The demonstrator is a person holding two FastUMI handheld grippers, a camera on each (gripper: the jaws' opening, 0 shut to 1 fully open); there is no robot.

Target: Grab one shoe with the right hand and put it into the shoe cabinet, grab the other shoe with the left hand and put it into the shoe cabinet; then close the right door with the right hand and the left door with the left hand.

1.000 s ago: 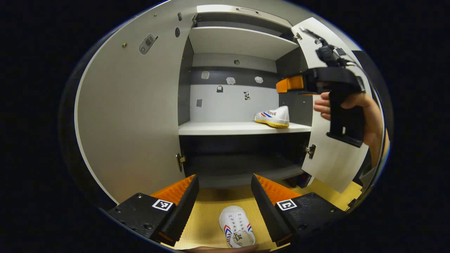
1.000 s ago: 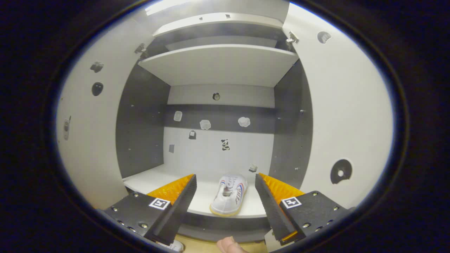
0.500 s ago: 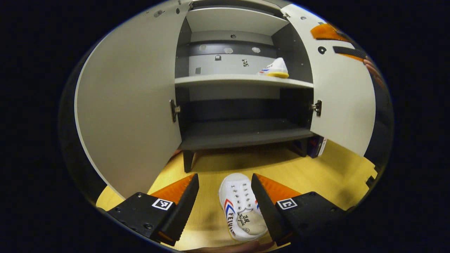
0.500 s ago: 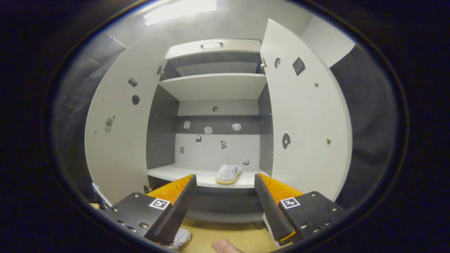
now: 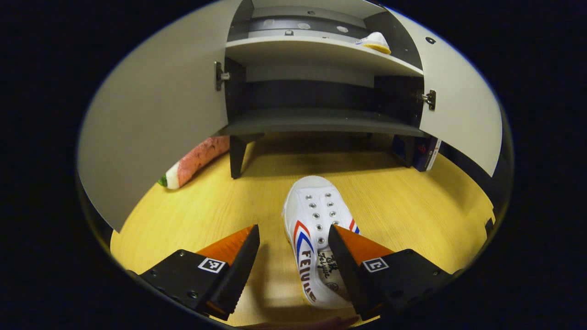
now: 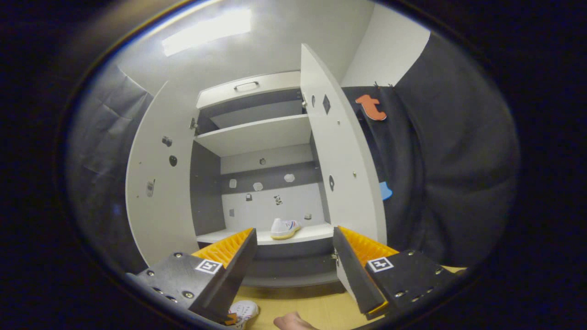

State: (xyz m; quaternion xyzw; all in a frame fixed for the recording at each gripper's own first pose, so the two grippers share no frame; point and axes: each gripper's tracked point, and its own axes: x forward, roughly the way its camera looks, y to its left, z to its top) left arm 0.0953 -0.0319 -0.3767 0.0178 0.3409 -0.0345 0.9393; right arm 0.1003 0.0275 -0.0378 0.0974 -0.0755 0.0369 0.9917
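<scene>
On the wooden floor (image 5: 206,206) ahead of your left tool (image 5: 293,256), the second shoe (image 5: 316,229) lies toe toward the shoe cabinet (image 5: 316,121). Your left tool is released, jaws wide, its right finger overlapping the shoe's right side at 5 o'clock; whether it touches, you cannot tell. At 10 o'clock the left door (image 5: 151,114) stands open, a radish-like vegetable (image 5: 195,160) lying on the floor behind it. The right door (image 5: 463,105) hangs open at 2 o'clock. In the right gripper view, your right tool (image 6: 293,270) is released too, gripping nothing, and the first shoe (image 6: 284,228) sits on the white shelf (image 6: 312,233) at 12 o'clock.
</scene>
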